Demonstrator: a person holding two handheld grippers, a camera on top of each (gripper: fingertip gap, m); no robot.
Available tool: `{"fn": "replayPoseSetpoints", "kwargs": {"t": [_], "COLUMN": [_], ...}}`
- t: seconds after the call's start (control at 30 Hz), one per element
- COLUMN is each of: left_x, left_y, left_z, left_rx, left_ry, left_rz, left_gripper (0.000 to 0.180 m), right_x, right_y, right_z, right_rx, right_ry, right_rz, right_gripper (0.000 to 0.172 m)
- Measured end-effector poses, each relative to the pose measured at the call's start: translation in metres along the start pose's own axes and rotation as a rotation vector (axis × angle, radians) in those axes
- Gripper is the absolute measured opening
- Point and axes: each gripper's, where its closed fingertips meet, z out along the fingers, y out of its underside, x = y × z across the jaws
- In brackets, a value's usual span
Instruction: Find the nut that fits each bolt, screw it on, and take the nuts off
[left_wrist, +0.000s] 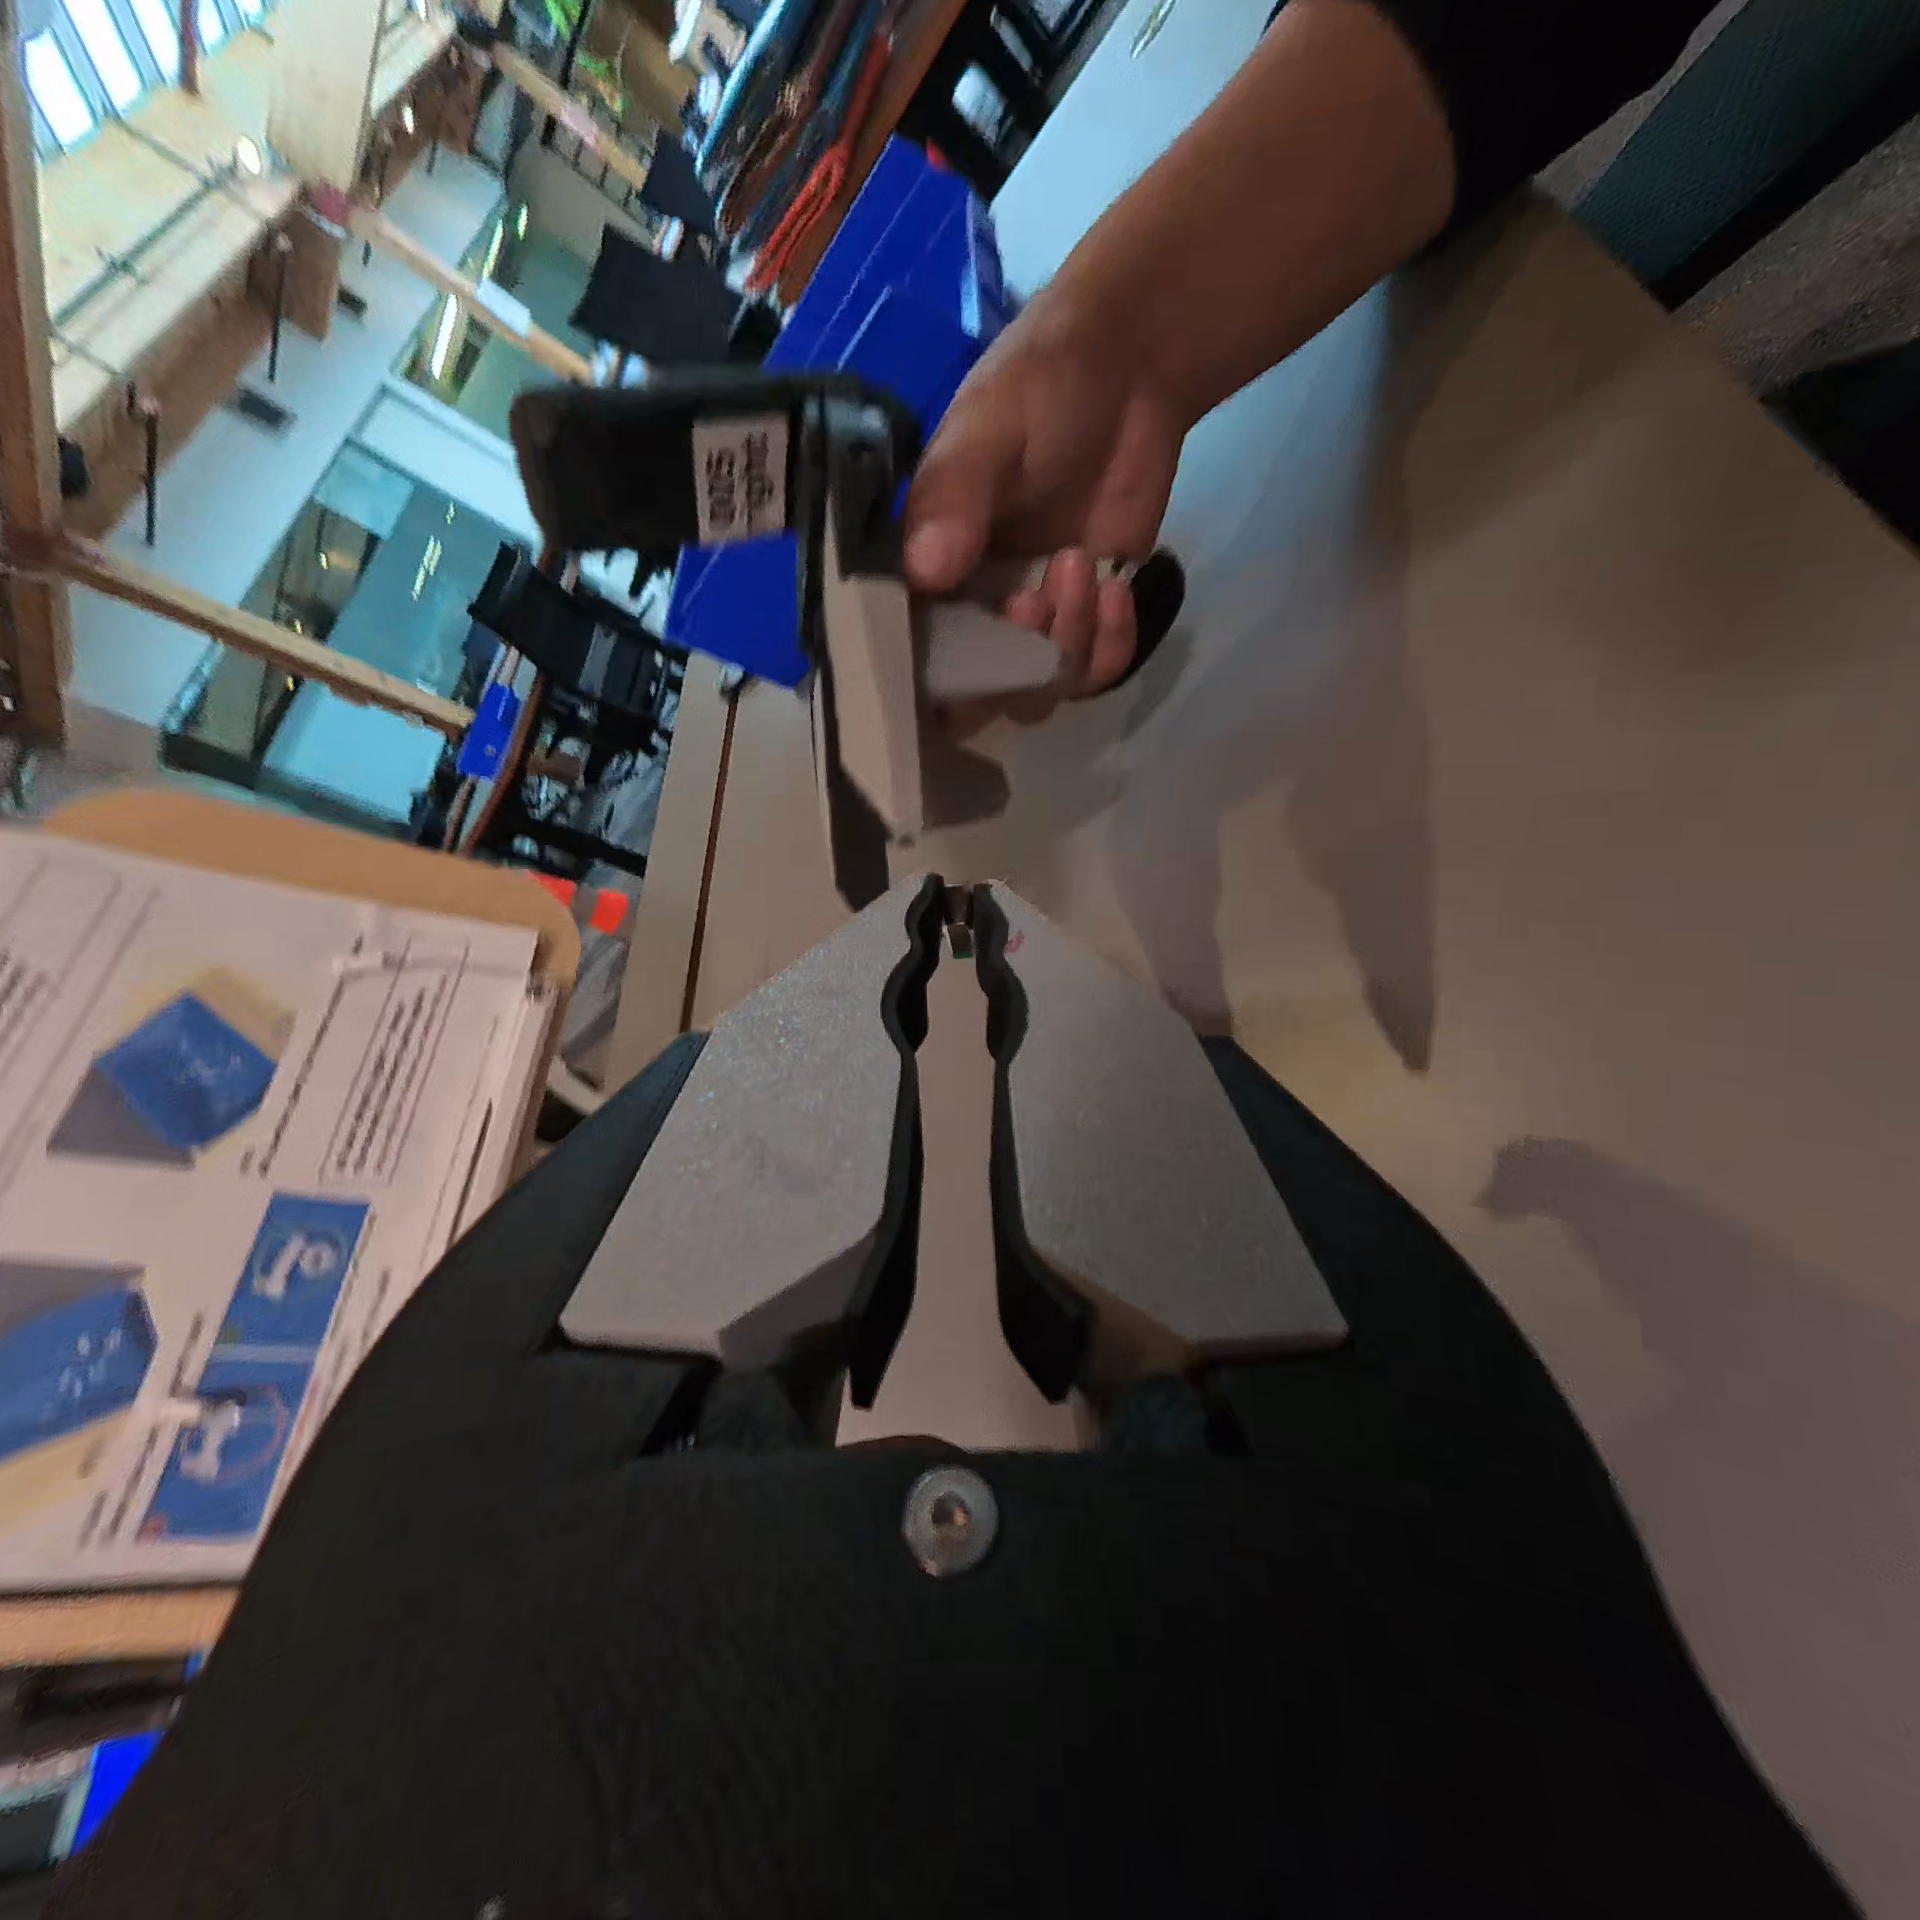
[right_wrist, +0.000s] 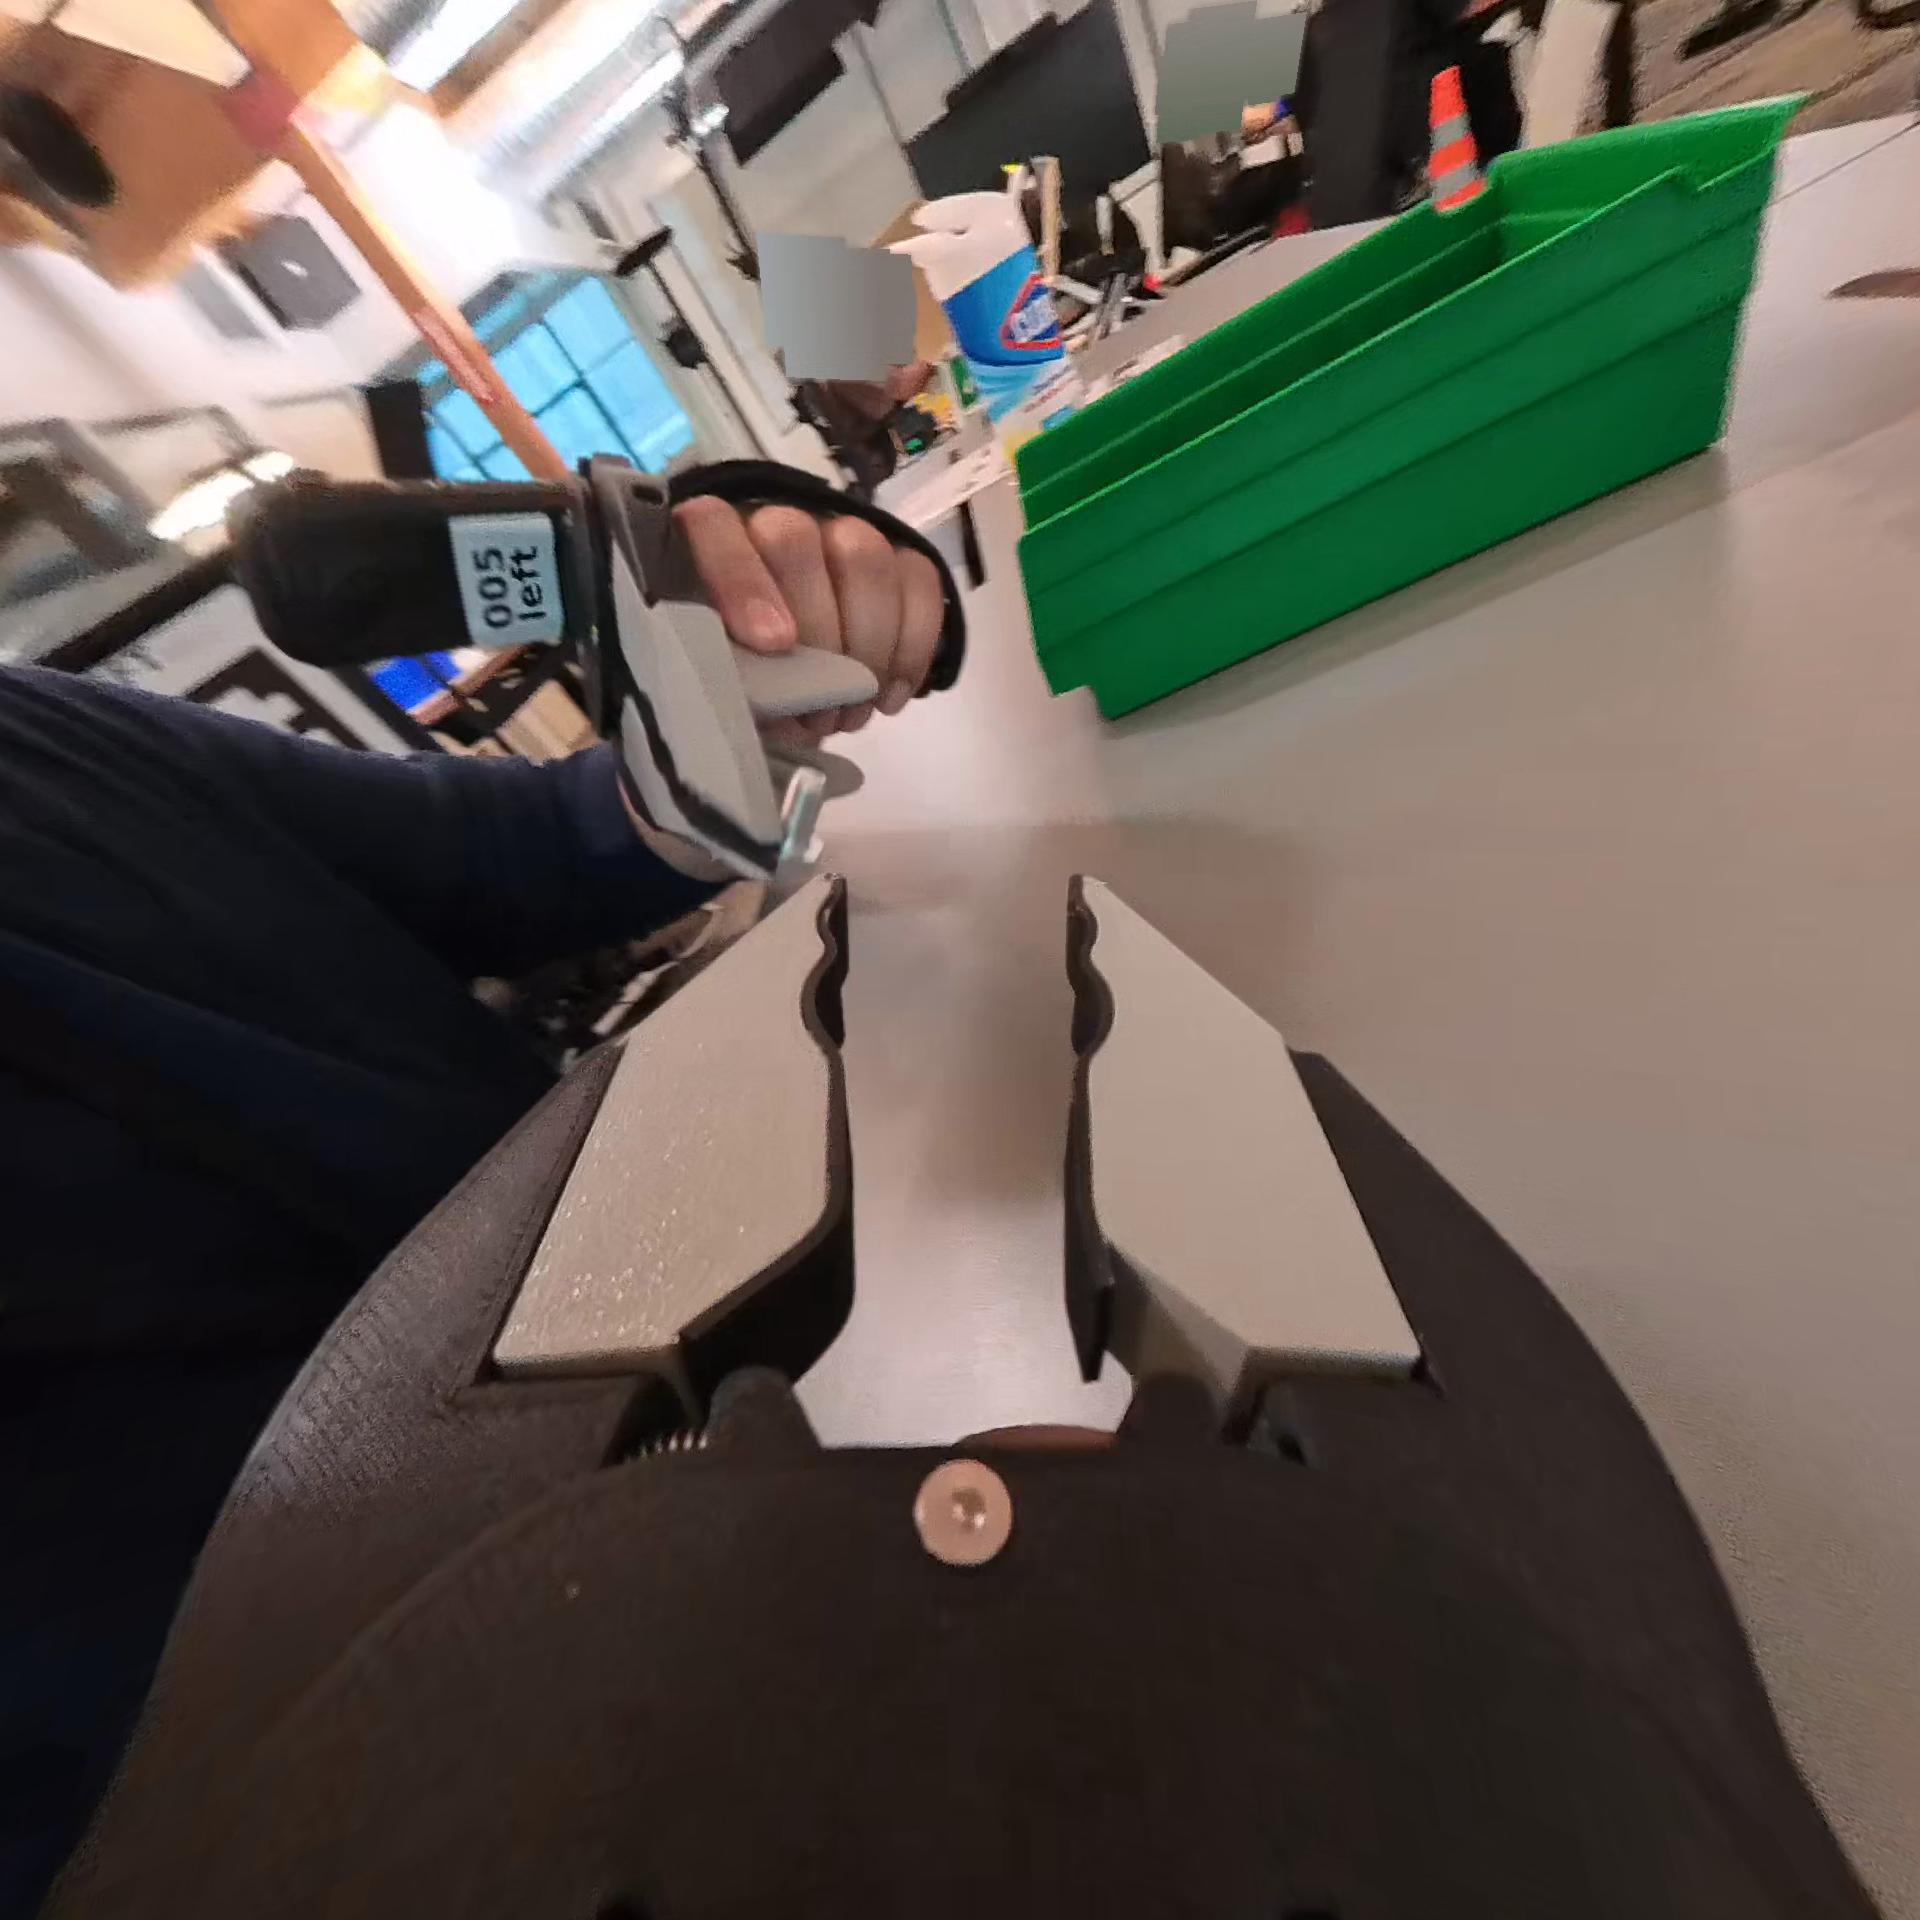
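A pale grey table (right_wrist: 1455, 831) fronts an open workshop with slanted wooden beams (left_wrist: 260, 634), blue-lit windows (right_wrist: 561, 384), dark monitors (right_wrist: 1029, 114) and white walls (right_wrist: 125, 343).

Green bin (right_wrist: 1392, 416) on a pale grey surface (right_wrist: 1455, 831); silver bolt (right_wrist: 798, 826); navy sleeve (right_wrist: 260, 883); grey claw (right_wrist: 956, 904) fingers (right_wrist: 707, 1143) with black pads; blue boxes (left_wrist: 894, 270).

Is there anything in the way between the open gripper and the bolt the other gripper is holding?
Nothing visible. The right gripper is open with only bare table between its fingers. The bolt sticks out of the left gripper just ahead and to its left, with clear space between them.
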Motion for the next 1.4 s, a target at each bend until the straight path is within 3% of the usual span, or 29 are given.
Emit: {"fn": "replayPoseSetpoints", "kwargs": {"t": [0.13, 0.2, 0.3, 0.4, 0.47, 0.57, 0.87, 0.93, 1.03, 1.13, 1.27, 1.33, 1.4], "left_x": [0.006, 0.004, 0.003, 0.005, 0.008, 0.012, 0.013, 0.013, 0.021, 0.028, 0.019, 0.013, 0.01], "left_y": [-0.018, -0.016, -0.012, -0.008, -0.008, -0.008, -0.001, 0.007, 0.017, 0.031, 0.057, 0.067, 0.075], "left_z": [0.013, 0.016, 0.018, 0.019, 0.019, 0.021, 0.021, 0.022, 0.02, 0.016, 0.013, 0.015, 0.017], "left_rx": [0.056, 0.059, 0.061, 0.054, 0.068, 0.063, 0.071, 0.034, 0.005, -0.025, -0.086, -0.09, -0.089], "left_ry": [0.021, 0.009, -0.001, 0.012, 0.018, 0.031, 0.021, 0.021, 0.068, 0.117, 0.125, 0.135, 0.129], "left_rz": [0.028, 0.03, 0.025, 0.024, 0.024, 0.039, 0.009, -0.044, -0.134, -0.258, -0.486, -0.634, -0.748], "left_gripper": [0.003, 0.003, 0.003, 0.003, 0.003, 0.003, 0.003, 0.003, 0.005, 0.024, 0.029, 0.049, 0.053], "right_x": [-0.028, -0.036, -0.04, -0.042, -0.037, -0.028, -0.031, -0.023, 0.004, 0.027, 0.041, 0.045, 0.06], "right_y": [0.004, 0.005, -0.001, 0.004, 0.004, 0.005, 0.008, 0.008, 0.026, 0.045, 0.059, 0.059, 0.068], "right_z": [0.003, 0.001, -0.003, -0.001, 0.0, 0.002, 0.011, 0.012, 0.016, 0.016, 0.017, 0.015, 0.01], "right_rx": [-0.015, -0.016, 0.023, -0.001, -0.007, -0.009, 0.01, 0.008, -0.111, -0.235, -0.319, -0.334, -0.413], "right_ry": [-0.154, -0.206, -0.246, -0.278, -0.268, -0.237, -0.268, -0.207, 0.013, 0.169, 0.227, 0.251, 0.321], "right_rz": [-0.001, 0.006, 0.037, 0.077, 0.105, 0.115, 0.144, 0.104, -0.074, -0.206, -0.266, -0.303, -0.324], "right_gripper": [0.027, 0.009, 0.001, 0.002, 0.023, 0.024, 0.004, 0.004, 0.004, 0.004, 0.004, 0.004, 0.004]}}
